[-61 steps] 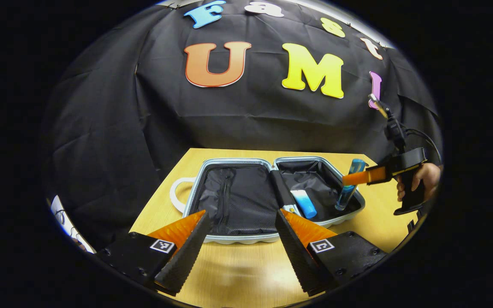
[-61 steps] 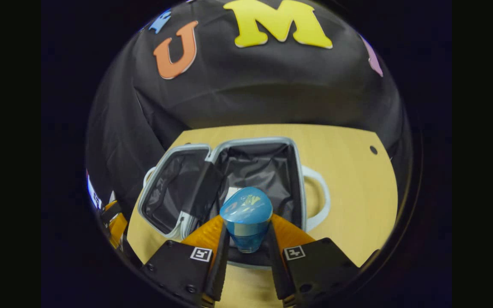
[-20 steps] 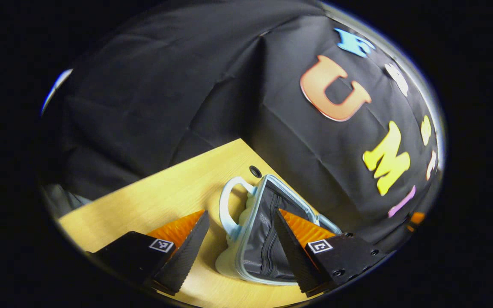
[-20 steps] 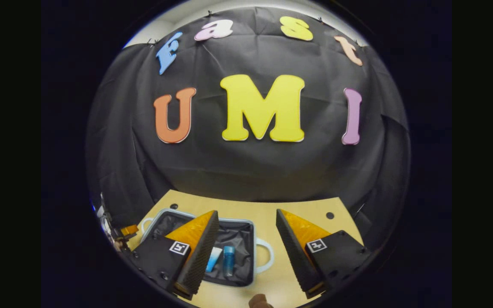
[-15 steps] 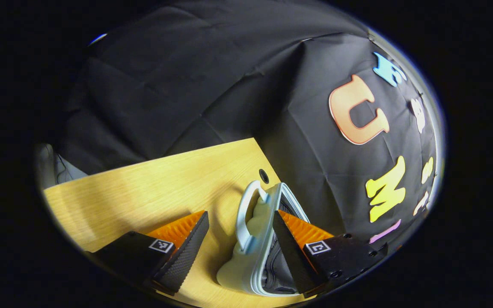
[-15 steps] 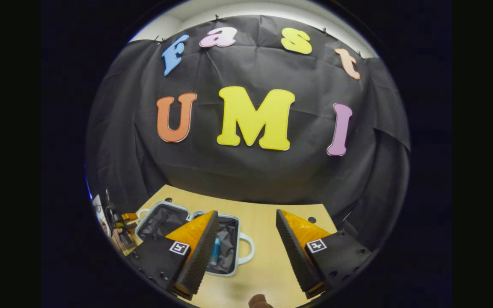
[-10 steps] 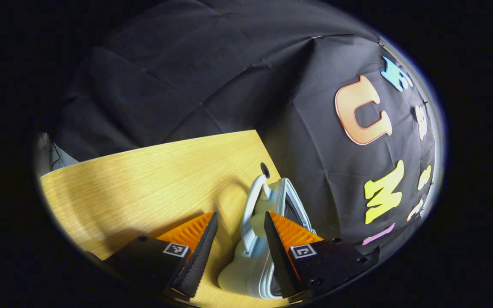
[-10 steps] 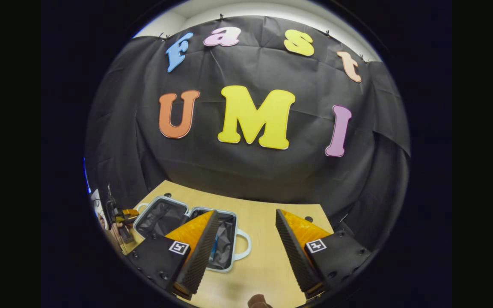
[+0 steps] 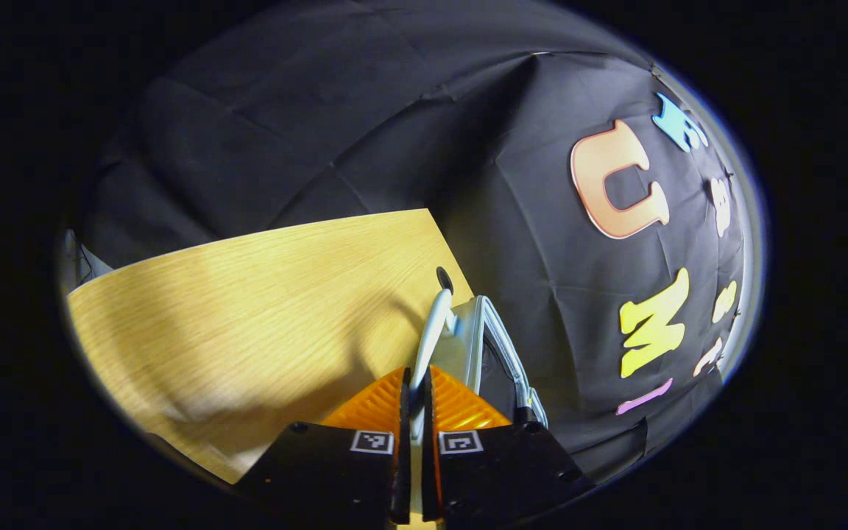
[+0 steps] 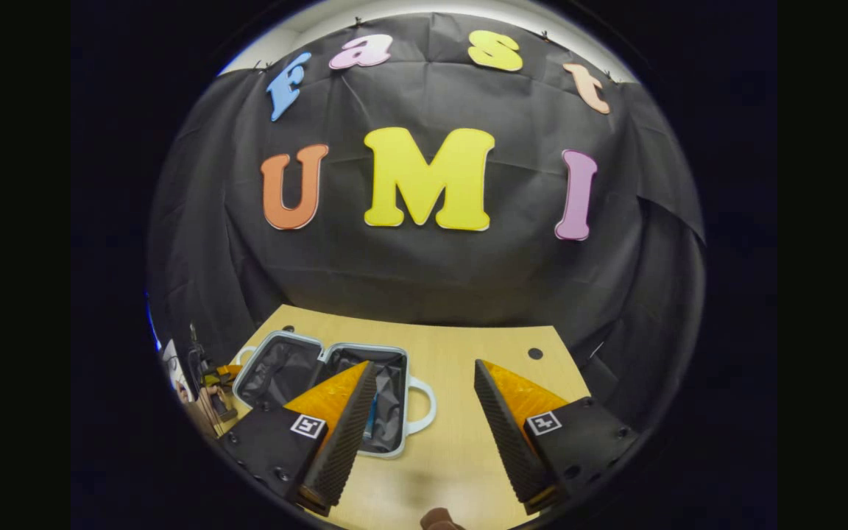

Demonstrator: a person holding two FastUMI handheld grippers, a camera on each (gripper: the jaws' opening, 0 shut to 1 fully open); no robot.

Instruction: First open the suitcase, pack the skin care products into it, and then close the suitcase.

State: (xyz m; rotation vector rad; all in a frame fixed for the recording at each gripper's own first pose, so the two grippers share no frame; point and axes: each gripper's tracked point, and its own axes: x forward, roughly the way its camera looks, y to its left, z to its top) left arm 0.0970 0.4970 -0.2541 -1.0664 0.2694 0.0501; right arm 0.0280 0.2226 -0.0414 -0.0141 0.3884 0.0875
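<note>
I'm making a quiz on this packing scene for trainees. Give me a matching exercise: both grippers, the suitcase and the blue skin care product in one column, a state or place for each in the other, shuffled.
Things:
1. left gripper
2. right gripper
3. suitcase
4. blue skin care product

States or places:
A. lies open on the table
B. shut on the handle
C. open, holding nothing
D. inside the suitcase, partly hidden behind a finger

Right pairs: 1-B, 2-C, 3-A, 4-D
</note>
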